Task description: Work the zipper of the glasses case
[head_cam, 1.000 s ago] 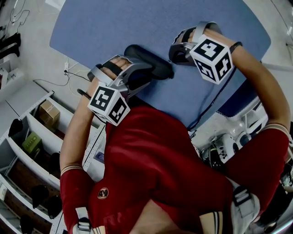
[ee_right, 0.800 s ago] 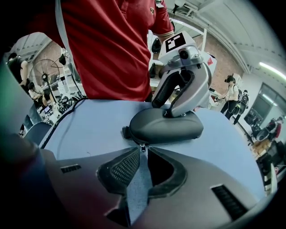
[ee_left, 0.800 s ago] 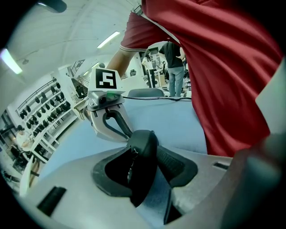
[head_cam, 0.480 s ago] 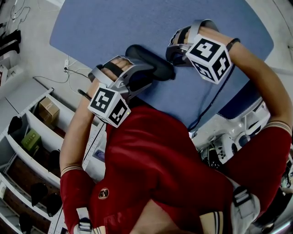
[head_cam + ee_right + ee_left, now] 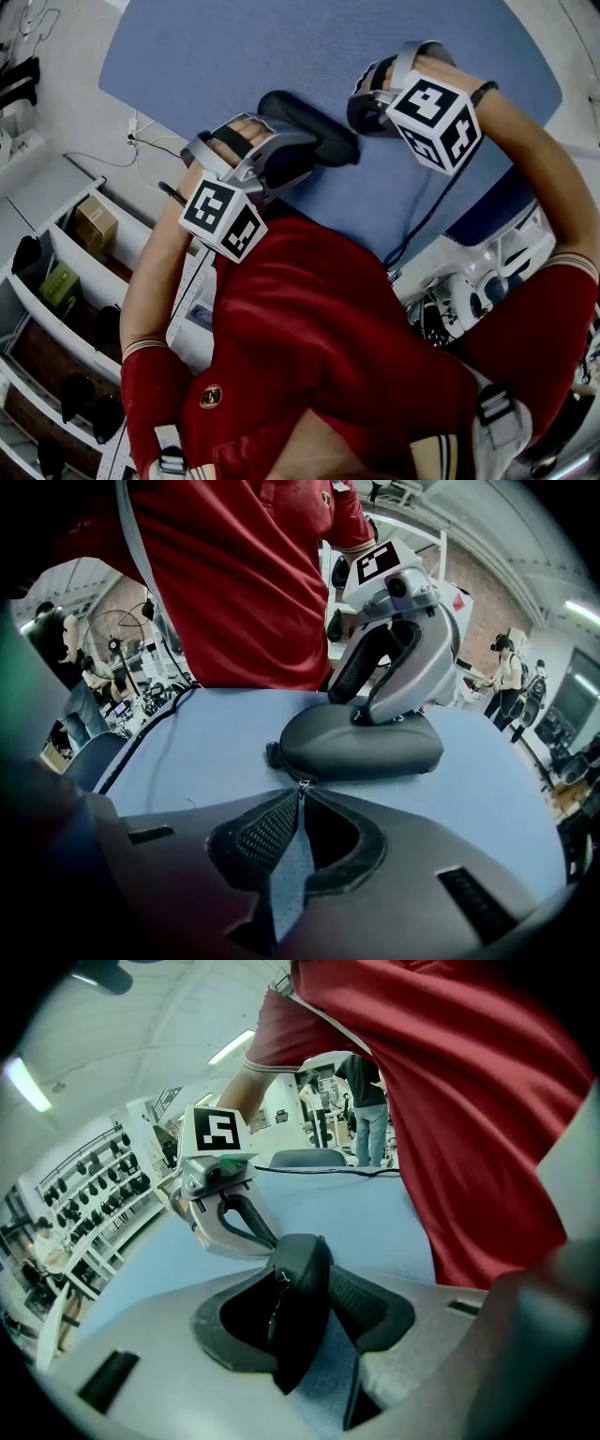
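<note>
Nothing has changed place since the earlier frames: both grippers and the case sit as before. Only the right gripper's jaws have just been closing, with the zipper pull between them.

Head view: the dark glasses case (image 5: 323, 136) lies on the blue worktop (image 5: 281, 47), close to its near edge. The left gripper (image 5: 286, 150) is on the case's left end. The right gripper (image 5: 361, 114) is at the case's right end. Both point steeply down.

Left gripper view: the jaws stand wide and clamp the glasses case (image 5: 300, 1321), which shows end-on between them, the pads bearing on its two sides. Beyond it, the right gripper (image 5: 253, 1232) meets the case's far end.

Right gripper view: the jaw tips are drawn nearly together on the small metal zipper pull (image 5: 301, 786) at the case's near end, beside a short dark tab (image 5: 273, 755). The case (image 5: 366, 742) lies flat across the worktop (image 5: 206, 733), with the left gripper (image 5: 380, 714) pressed onto its far part from above.
</note>
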`<state>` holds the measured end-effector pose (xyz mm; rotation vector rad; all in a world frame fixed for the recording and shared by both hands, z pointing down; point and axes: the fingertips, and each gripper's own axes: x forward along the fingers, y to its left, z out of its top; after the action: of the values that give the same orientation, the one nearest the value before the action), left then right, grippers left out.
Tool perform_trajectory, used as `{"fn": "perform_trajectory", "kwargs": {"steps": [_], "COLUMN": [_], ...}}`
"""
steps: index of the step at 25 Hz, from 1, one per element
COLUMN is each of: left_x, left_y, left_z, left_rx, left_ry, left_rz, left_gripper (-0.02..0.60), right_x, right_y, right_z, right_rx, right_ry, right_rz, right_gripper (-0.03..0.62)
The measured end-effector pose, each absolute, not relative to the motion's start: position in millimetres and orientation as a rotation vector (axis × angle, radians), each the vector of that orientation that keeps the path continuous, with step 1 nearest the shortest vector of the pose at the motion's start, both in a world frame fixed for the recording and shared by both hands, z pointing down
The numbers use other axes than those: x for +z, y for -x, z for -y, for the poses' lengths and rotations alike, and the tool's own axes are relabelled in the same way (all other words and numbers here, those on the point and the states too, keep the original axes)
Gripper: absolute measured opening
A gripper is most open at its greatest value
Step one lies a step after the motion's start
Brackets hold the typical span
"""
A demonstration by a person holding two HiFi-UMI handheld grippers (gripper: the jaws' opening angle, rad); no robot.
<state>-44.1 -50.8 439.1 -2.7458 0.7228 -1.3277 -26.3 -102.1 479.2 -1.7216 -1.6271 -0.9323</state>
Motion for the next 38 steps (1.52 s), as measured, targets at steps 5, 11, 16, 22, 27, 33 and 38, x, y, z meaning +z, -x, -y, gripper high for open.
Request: {"fn": "perform_trajectory", "kwargs": {"steps": [5,11,16,22,27,33,38], "left_x": [439,438,439,441,443,440,442], "left_y": [44,45,45,48,48,48,49], "left_z": [51,52,51,55,55,49,47], "left_rx": [-1.321,-1.311,-1.317,-1.301,-1.302,-1.328,-1.339], "left_ry": [2.747,2.745,2.736,2.728,2.715,2.706,2.700], "left_rz": [-0.725,-0.736,-0.732,-0.745,-0.757,-0.754,-0.756], "left_gripper": [0.176,0.175,0.173,0.166,0.166,0.166,0.166], "right_x": [482,482,482,483,483,478,480], "right_y": [27,29,27,26,17,9,8], "right_z": [99,100,100,102,98,85,77], "right_rx": [-0.919,-0.881,-0.868,-0.847,-0.807,-0.738,-0.665], "right_ry": [1.708,1.674,1.594,1.467,1.367,1.209,1.058], "right_rz": [1.641,1.659,1.690,1.739,1.779,1.861,1.940], "right_gripper": [0.018,0.002,0.000,-0.002,-0.002,-0.002,-0.002]}}
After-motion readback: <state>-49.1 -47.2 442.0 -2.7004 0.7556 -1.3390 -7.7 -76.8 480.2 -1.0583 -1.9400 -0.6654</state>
